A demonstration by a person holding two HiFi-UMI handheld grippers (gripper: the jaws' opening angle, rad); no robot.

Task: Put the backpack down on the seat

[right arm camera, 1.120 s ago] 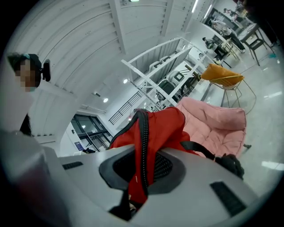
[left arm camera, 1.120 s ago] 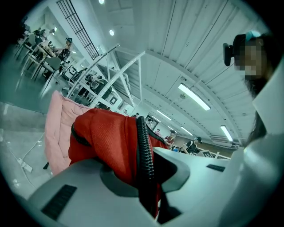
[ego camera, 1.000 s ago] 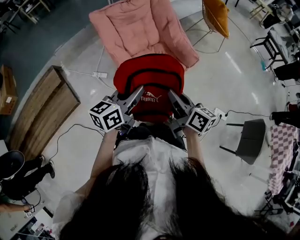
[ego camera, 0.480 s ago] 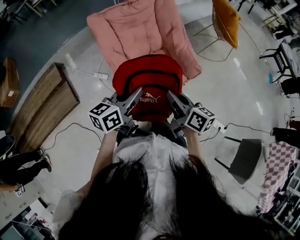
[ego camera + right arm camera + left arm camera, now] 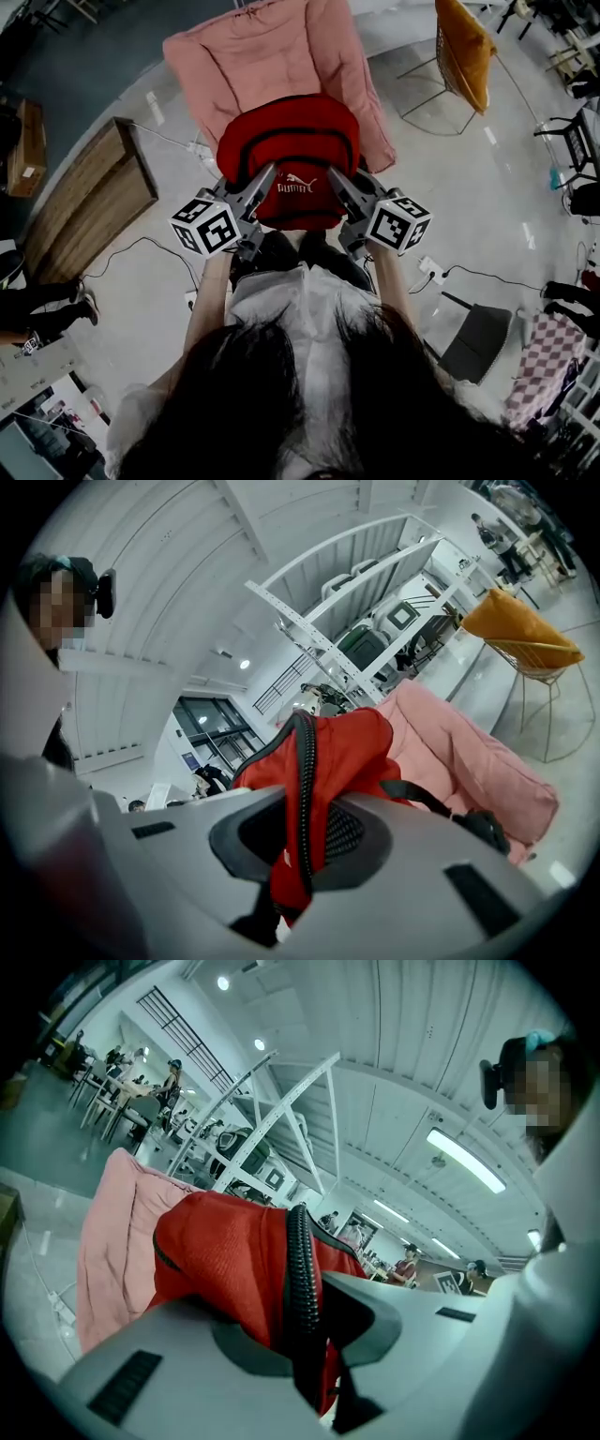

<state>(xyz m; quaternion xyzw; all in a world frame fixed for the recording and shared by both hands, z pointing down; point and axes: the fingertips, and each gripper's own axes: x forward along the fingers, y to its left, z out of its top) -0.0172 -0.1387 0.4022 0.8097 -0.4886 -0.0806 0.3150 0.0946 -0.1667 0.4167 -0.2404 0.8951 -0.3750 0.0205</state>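
A red backpack point(image 5: 291, 150) with black zips hangs in the air between both grippers, in front of a pink cushioned seat point(image 5: 262, 66). My left gripper point(image 5: 265, 178) is shut on the backpack's left edge; in the left gripper view the red fabric and black zip point(image 5: 300, 1279) are pinched between the jaws. My right gripper point(image 5: 336, 180) is shut on the right edge, where the zip point(image 5: 302, 799) runs between its jaws. The pink seat point(image 5: 112, 1232) point(image 5: 469, 752) lies just beyond the bag in both gripper views.
A wooden board point(image 5: 89, 202) lies on the floor at the left. An orange wire chair point(image 5: 464, 52) stands at the upper right, a grey chair point(image 5: 473, 342) at the right. Cables point(image 5: 469, 277) run across the pale floor. People sit at tables point(image 5: 141, 1091) far off.
The backpack and both grippers have moved forward and slightly left, closer over the pink seat's front edge. Both grips are unchanged.
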